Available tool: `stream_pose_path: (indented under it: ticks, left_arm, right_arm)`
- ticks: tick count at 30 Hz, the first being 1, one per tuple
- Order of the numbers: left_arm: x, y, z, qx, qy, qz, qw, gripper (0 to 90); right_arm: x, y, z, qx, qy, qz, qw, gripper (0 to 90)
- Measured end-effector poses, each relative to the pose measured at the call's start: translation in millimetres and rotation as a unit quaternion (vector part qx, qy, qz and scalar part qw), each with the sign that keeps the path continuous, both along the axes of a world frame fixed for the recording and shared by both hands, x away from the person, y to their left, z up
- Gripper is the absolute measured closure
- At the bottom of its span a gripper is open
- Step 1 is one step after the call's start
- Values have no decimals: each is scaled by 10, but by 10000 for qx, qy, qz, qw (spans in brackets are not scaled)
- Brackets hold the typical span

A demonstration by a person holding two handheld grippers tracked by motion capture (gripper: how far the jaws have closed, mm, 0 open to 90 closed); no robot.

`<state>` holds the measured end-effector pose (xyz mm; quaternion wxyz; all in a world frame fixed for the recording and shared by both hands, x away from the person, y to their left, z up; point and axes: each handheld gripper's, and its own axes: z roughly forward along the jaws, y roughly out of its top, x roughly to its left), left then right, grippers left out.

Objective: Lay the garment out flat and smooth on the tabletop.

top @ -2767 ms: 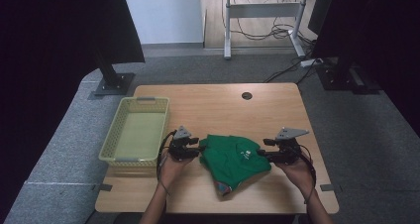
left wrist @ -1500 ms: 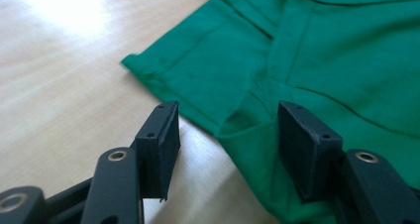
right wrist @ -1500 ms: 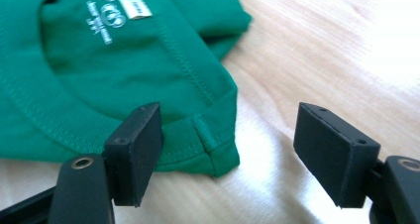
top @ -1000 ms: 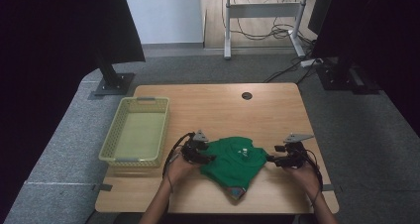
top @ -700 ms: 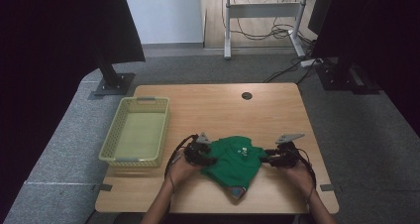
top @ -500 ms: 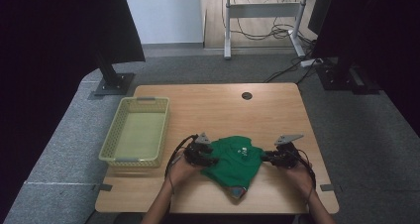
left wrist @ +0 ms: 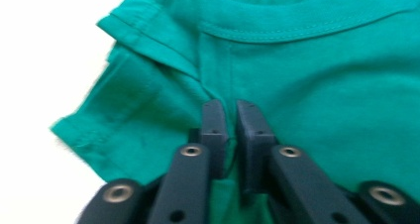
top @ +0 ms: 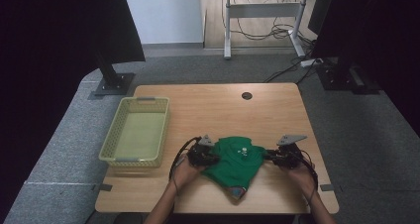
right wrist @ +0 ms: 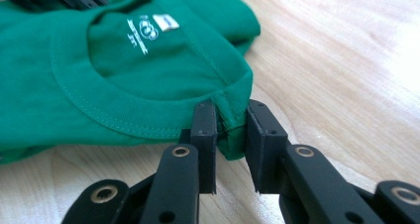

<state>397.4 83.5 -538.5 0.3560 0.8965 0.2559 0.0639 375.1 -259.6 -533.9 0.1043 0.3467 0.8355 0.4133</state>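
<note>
You are seated at a wooden desk (top: 218, 105), holding a gripper in each hand, with a small green T-shirt (top: 233, 162) lying bunched on the near half of the desk between them. Your left gripper (left wrist: 230, 127) has its jaws nearly together, pinching a fold of cloth at the shoulder seam beside the sleeve. Your right gripper (right wrist: 230, 130) has its jaws a little further apart, gripping a bunched bit of fabric at the edge of the collar, near the shoulder. The neck opening faces up, and a white printed label shows inside it. The likely trouble from here: the right gripper has only a thin edge of cloth, so a lift or a sideways pull could slide the fabric out and drop that side. Because the lower part of the shirt is crumpled under itself toward you, pulling unevenly could twist it rather than spread it flat. A yellow-green plastic basket (top: 116, 144) sits on the desk's left side, well apart from the shirt. The desk is pale wood with a round cable hole near its far edge. It stands on grey carpet, with dark panels on stands to either side and another desk's legs and loose cables beyond.
</note>
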Motion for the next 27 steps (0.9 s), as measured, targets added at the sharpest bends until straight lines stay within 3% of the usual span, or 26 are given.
stream_pose_path:
  ticks: [2,3,7,8,14,16,17,18,20,21,22,25,27]
  left_arm:
    - [0,0,0,0,0,0,10000,847]
    - [-38,31,78,-53,-224,64,9997,849]
    - [-46,47,109,-121,-279,91,9995,855]
    - [-74,95,214,-224,-415,107,9988,855]
    - [-120,162,325,-405,-544,161,9976,855]
    - [-122,168,322,-446,-515,170,9975,846]
    - [-116,173,288,-469,-403,152,9980,846]
    - [-105,168,257,-447,-307,121,9985,802]
    - [-105,168,257,-447,-307,121,9985,767]
    - [-59,130,156,-372,-196,150,9990,767]
    - [-42,113,140,-381,-183,160,9990,669]
    - [-2,55,128,-384,-196,149,9990,652]
    - [12,28,138,-403,-229,155,9988,595]
  right_arm:
    - [-13,-8,24,22,-41,-10,10000,750]
    - [-45,-39,91,64,-140,-43,9999,753]
    - [-68,-69,146,104,-219,-70,9997,753]
    - [-68,-69,146,104,-219,-70,9997,754]
    - [-139,-112,299,185,-393,-91,9990,754]
    - [-152,-101,320,193,-426,-71,9989,754]
    - [-157,-94,326,196,-440,-66,9988,754]
    - [-160,-79,328,209,-445,-53,9988,754]
    - [-158,-72,325,206,-448,-44,9988,754]
    - [-158,-72,325,206,-448,-44,9988,755]
    - [-144,-47,303,214,-438,-31,9988,754]
    - [-142,-42,298,216,-433,-32,9988,755]
    - [-138,-39,291,219,-434,-30,9988,754]
